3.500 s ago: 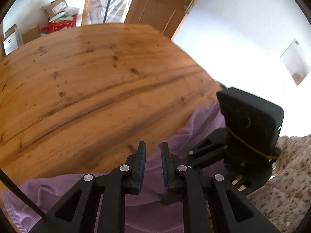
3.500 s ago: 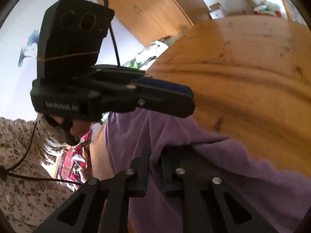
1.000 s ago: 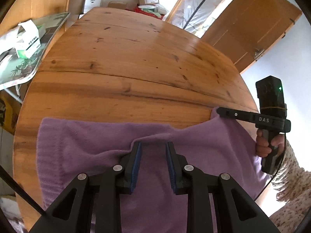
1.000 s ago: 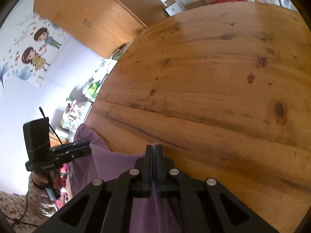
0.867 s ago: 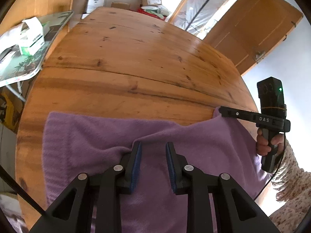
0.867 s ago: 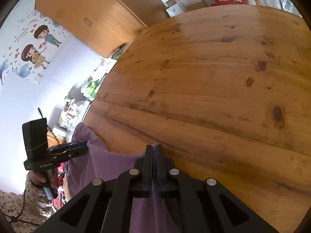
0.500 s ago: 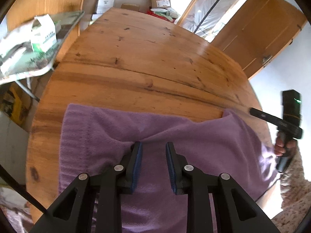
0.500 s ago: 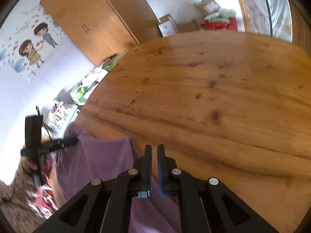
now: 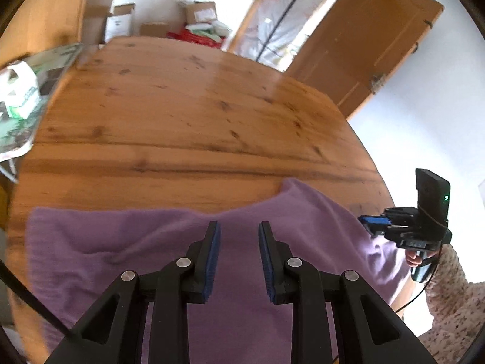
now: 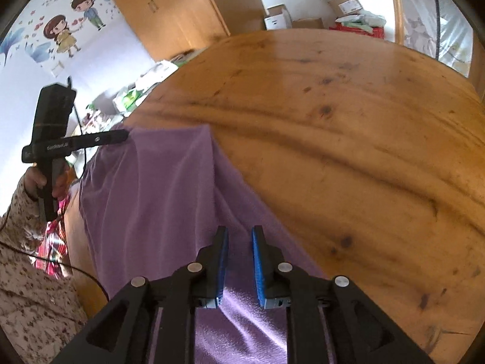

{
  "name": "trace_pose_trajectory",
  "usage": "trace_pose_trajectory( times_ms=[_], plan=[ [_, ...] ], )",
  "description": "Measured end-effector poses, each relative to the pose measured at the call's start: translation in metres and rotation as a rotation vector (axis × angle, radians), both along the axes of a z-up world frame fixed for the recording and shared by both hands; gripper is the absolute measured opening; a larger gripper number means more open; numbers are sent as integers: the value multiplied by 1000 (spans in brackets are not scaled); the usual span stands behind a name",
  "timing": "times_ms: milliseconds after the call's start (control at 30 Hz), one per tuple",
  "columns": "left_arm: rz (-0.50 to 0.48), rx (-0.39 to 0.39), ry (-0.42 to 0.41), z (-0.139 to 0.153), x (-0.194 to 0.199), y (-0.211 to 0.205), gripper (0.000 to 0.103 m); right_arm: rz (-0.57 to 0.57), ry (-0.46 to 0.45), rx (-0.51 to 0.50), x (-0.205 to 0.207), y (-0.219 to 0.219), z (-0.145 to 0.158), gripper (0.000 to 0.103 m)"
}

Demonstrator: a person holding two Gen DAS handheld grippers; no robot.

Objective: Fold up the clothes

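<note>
1. Two grippers hang above one purple garment [image 9: 169,251], and neither grasps it: our left gripper [image 9: 238,257] has its blue pads parted over the cloth, and our right gripper [image 10: 238,261] stands likewise released, nothing between its pads.
2. We see the garment spread on the near part of the round wooden worktop [image 9: 188,127], its long axis running left to right along the near edge, with the near side draping off toward the person.
3. We judge that the next move turns on this: the cloth lies directly below and ahead of both grippers, the left one over its left and middle span, the right one over the right end, so each is nearer its own side.
4. We note a soft, fuzzy knit with a raised far right corner and a few shallow creases; how many layers lie there we cannot tell, so it fits either a garment laid out flat or one already folded over.
</note>
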State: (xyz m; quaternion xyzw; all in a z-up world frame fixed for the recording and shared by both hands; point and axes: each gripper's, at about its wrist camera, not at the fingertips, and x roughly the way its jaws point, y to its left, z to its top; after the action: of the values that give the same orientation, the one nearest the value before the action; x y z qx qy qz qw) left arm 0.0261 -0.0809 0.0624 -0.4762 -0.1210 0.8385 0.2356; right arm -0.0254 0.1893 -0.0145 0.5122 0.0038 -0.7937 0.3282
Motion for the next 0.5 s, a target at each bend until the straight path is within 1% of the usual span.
trace_pose_trajectory(
  times_ms=[200, 267, 300, 333, 400, 500],
  plan=[
    [-29, -26, -38, -15, -6, 19, 27, 0, 17, 11, 1, -3, -2, 18],
    [-22, -51, -49, -19, -5, 18, 27, -3, 22, 9, 2, -4, -2, 18],
    [-19, -64, -54, -20, -4, 18, 27, -4, 26, 11, 3, -5, -2, 16],
    [-15, -76, -59, -22, -3, 18, 27, -13, 36, 18, 3, -4, -1, 6],
    [-7, -56, -67, -26, -2, 13, 27, -32, 56, 33, 2, -1, 0, 3],
    [4, -37, -73, -28, 0, 9, 27, -59, 86, 56, 0, 3, 2, 2]
  ],
)
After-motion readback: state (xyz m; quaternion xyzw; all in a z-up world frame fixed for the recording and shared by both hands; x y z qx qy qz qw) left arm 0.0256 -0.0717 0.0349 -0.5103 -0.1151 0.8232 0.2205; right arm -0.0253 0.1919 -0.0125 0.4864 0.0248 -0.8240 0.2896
